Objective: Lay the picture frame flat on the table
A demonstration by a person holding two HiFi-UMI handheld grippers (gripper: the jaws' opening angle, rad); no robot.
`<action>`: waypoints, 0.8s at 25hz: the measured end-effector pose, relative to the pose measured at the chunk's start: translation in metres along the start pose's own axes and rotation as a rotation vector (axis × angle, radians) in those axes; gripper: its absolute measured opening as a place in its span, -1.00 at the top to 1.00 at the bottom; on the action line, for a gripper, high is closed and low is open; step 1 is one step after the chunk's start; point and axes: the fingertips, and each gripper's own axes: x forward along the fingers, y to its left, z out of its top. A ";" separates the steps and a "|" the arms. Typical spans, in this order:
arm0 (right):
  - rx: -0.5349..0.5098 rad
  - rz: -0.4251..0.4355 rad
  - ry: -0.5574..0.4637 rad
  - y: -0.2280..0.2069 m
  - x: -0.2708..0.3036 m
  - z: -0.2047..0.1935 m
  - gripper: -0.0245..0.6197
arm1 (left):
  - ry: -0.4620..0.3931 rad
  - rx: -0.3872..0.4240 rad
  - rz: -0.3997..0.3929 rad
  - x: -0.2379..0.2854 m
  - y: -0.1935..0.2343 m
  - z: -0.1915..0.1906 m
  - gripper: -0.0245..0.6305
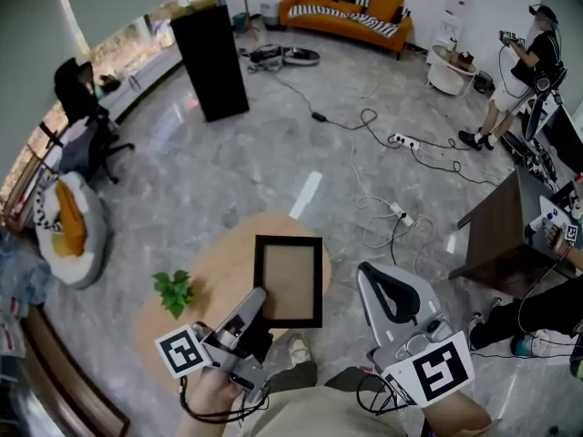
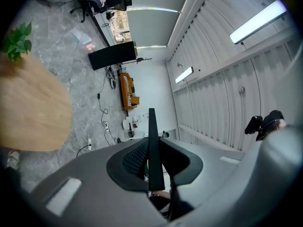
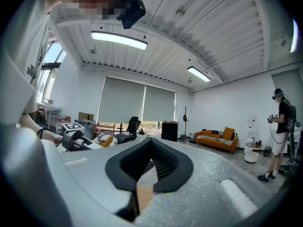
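1. The frame (image 1: 289, 280) is being gripped by its edge in the left gripper (image 1: 259, 299), roughly level, over the table (image 1: 217, 264).
2. The right gripper (image 1: 365, 270) is being held closed and empty, beside the table.
3. Lowering and release are judged outstanding.

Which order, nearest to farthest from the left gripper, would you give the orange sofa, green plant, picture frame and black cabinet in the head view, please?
1. Picture frame, held in the left gripper's fingers.
2. Green plant, on the table, left of the gripper.
3. Black cabinet, far off at upper left.
4. Orange sofa, farthest, at the top of the view.
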 end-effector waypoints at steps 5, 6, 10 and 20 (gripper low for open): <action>-0.002 -0.026 0.009 -0.014 0.013 0.000 0.92 | 0.014 -0.005 -0.006 0.018 0.004 0.015 0.65; -0.004 -0.028 0.014 -0.017 0.014 0.000 0.92 | 0.017 -0.007 -0.008 0.021 0.004 0.016 0.65; -0.003 -0.028 0.015 -0.029 0.015 -0.003 0.92 | 0.019 -0.009 -0.007 0.032 0.007 0.016 0.65; 0.012 0.008 0.015 -0.063 0.021 -0.011 0.92 | -0.015 -0.018 0.011 0.067 0.012 0.007 0.65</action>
